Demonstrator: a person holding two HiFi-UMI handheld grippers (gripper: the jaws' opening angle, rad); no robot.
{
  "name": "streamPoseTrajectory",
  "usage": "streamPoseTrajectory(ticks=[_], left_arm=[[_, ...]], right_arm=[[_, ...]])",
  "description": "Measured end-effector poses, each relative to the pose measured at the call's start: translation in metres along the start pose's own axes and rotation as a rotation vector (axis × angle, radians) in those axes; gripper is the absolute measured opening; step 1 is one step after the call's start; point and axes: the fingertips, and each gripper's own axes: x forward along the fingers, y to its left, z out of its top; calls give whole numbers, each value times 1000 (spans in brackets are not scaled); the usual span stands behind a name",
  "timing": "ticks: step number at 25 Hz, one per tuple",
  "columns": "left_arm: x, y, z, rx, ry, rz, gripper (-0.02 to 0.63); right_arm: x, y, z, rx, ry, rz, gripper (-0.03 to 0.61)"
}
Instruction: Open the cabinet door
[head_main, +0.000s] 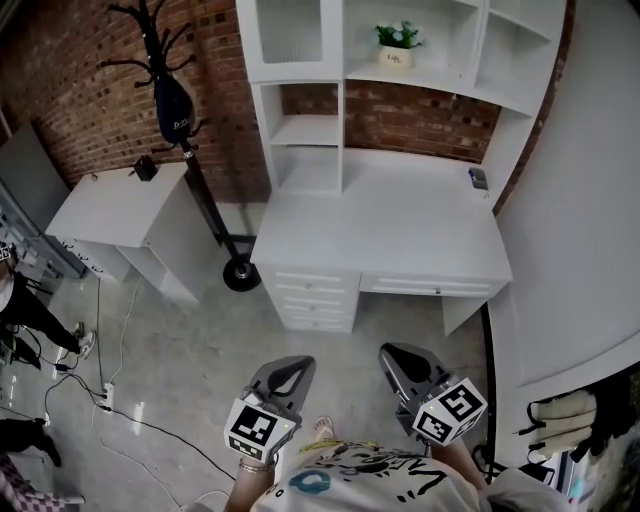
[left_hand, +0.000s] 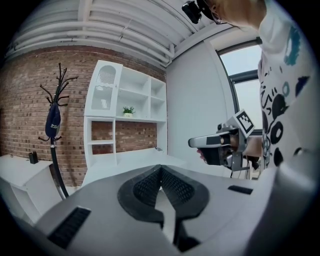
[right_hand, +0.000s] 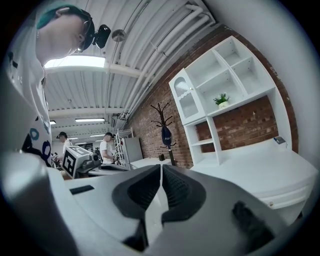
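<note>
The white desk carries a hutch of shelves, and its cabinet door with a glass panel stands closed at the top left. That door also shows in the left gripper view and, as the same door, in the right gripper view. Both grippers hang over the floor in front of the desk, well short of it. My left gripper is shut and empty, its pads meeting at the tip. My right gripper is shut too, with nothing between its pads.
A black coat rack with a dark bag stands left of the desk, beside a low white side cabinet. Drawers face me. A potted plant sits on a shelf, a small device on the desktop. Cables cross the floor.
</note>
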Motion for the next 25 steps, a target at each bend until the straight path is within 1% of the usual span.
streamPoseTrajectory(ticks=[9,12,16,19,25], left_arm=[[8,56,6,23,-10,-6,14],[11,71,6,49,-6,-14,14],[15,87,15,77,-37,-39,14],[17,93,15,68,-49,-50,14],[25,96,5,29,-34,-73,14]], right_arm=[[42,-6,8,-5,-6,-25,29],[55,-5,8,-2,-3,-36,29],[70,-2,6,-16,13,-43,29],[80,2,6,-20,20,-45,29],[86,0,0,-17,46,-55,29]])
